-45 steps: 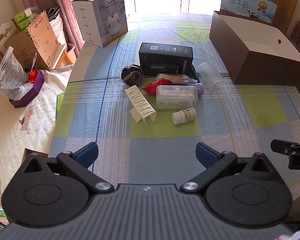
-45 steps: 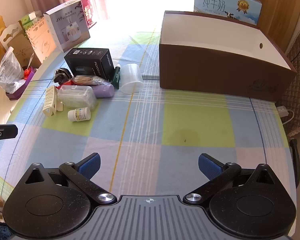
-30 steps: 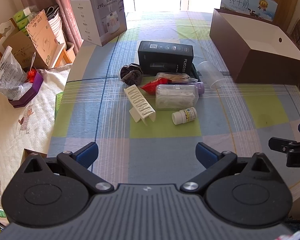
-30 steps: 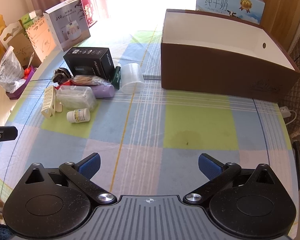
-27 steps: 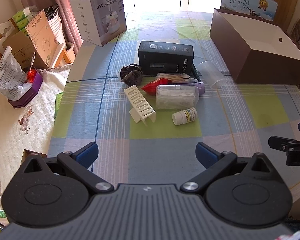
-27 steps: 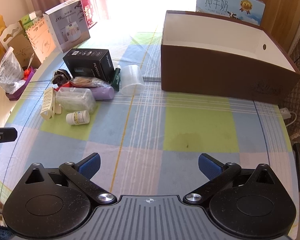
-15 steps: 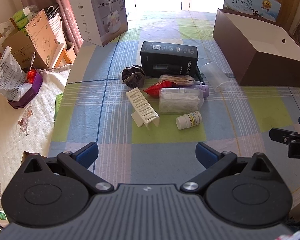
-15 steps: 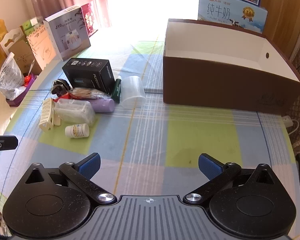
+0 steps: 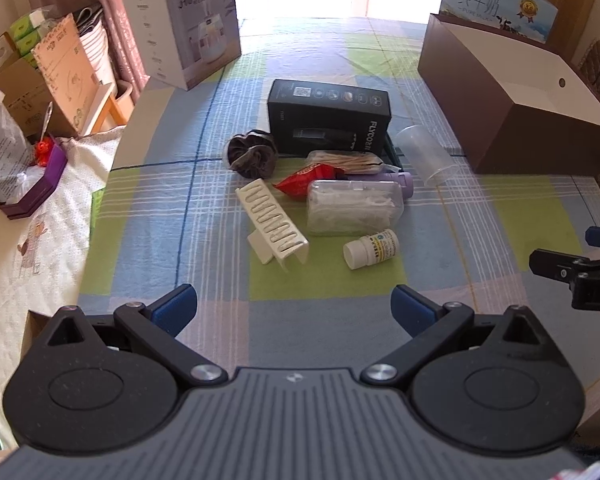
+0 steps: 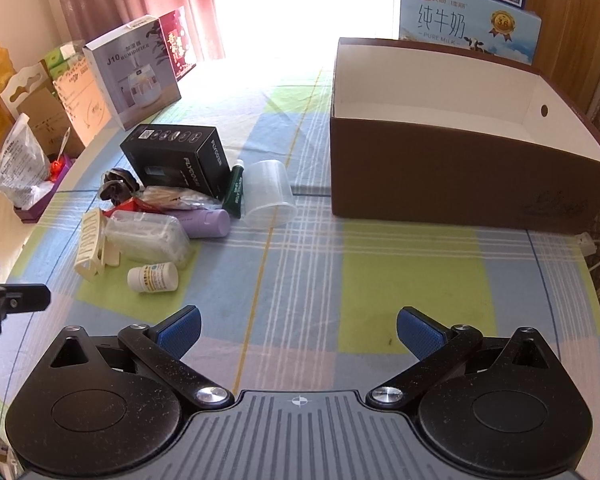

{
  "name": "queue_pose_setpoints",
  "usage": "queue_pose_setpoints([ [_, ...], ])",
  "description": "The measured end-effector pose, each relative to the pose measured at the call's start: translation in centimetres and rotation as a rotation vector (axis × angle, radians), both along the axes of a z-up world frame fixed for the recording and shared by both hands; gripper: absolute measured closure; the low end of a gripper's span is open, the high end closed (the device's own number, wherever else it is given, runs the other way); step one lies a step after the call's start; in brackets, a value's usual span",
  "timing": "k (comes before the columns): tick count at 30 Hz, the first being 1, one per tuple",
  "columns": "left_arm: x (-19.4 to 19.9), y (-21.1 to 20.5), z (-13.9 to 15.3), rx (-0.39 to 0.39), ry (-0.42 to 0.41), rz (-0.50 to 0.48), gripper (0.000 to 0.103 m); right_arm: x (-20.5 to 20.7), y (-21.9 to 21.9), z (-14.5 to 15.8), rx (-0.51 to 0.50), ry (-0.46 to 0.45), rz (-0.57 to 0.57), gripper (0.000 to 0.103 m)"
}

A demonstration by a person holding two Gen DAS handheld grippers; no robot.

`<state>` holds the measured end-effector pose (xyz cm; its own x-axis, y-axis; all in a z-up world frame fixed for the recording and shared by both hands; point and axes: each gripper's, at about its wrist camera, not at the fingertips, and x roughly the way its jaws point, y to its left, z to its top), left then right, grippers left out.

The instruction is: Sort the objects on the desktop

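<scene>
A heap of small objects lies mid-table: a black box (image 9: 329, 116), a dark scrunchie (image 9: 252, 153), a cream slotted rack (image 9: 271, 220), a clear pack of cotton swabs (image 9: 354, 206), a white pill bottle (image 9: 371, 248), a red packet (image 9: 306, 178), a purple bottle (image 10: 206, 222), a green tube (image 10: 236, 189) and a clear cup (image 10: 269, 194). An empty brown box (image 10: 460, 152) stands at the right. My left gripper (image 9: 294, 306) is open, just short of the rack and bottle. My right gripper (image 10: 298, 330) is open over bare tablecloth.
A white humidifier carton (image 9: 182, 20) stands at the table's far left corner. A milk carton box (image 10: 468, 26) rises behind the brown box. Cardboard, bags and a purple tray (image 9: 32, 196) crowd a low surface left of the table. Checked cloth between the heap and the brown box is bare.
Both grippers have drifted forward toward the heap and the brown box, so these sit larger in view. Both grippers stay open and nothing on the table has moved.
</scene>
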<state>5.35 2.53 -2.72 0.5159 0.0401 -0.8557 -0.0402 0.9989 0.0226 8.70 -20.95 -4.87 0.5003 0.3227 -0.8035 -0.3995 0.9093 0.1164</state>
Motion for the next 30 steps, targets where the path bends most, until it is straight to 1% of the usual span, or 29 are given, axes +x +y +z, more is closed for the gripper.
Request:
queue_pose_setpoints([
  [1,0.1,-0.1,-0.2,-0.006,-0.008,-0.013,0.001,0.1,0.0,-0.1,0.011,-0.004,0.002,0.002],
  [4,0.6,-0.7,-1.0,-0.034,-0.025,-0.051,0.007,0.5,0.0,-0.3,0.031,-0.017,0.007,0.002],
  [7,1.3,-1.4,-2.0,-0.064,-0.023,-0.071,0.017,1.0,0.2,-0.8,0.029,-0.027,0.017,0.002],
  [9,1.6,-1.7,-2.6,-0.082,-0.024,-0.074,0.026,1.2,0.2,-1.1,0.024,-0.031,0.027,0.002],
  [14,2.4,-2.4,-3.7,-0.111,-0.031,-0.040,0.035,2.1,0.3,-1.7,0.014,-0.040,0.054,0.002],
  [19,3.4,-3.3,-4.7,-0.120,-0.030,0.012,0.037,3.2,0.3,-2.1,0.022,-0.053,0.083,0.003],
  [23,4.0,-4.2,-5.7,-0.125,-0.015,0.052,0.047,4.3,0.2,-2.5,0.023,-0.057,0.110,0.014],
  [26,4.3,-4.9,-6.2,-0.129,-0.017,0.082,0.050,5.0,0.0,-3.0,0.028,-0.050,0.124,0.018],
  [28,4.5,-5.4,-6.4,-0.121,-0.022,0.099,0.050,5.5,-0.1,-3.2,0.032,-0.048,0.135,0.022],
  [30,4.7,-5.9,-6.7,-0.107,-0.028,0.112,0.052,6.0,-0.3,-3.4,0.034,-0.042,0.146,0.023],
])
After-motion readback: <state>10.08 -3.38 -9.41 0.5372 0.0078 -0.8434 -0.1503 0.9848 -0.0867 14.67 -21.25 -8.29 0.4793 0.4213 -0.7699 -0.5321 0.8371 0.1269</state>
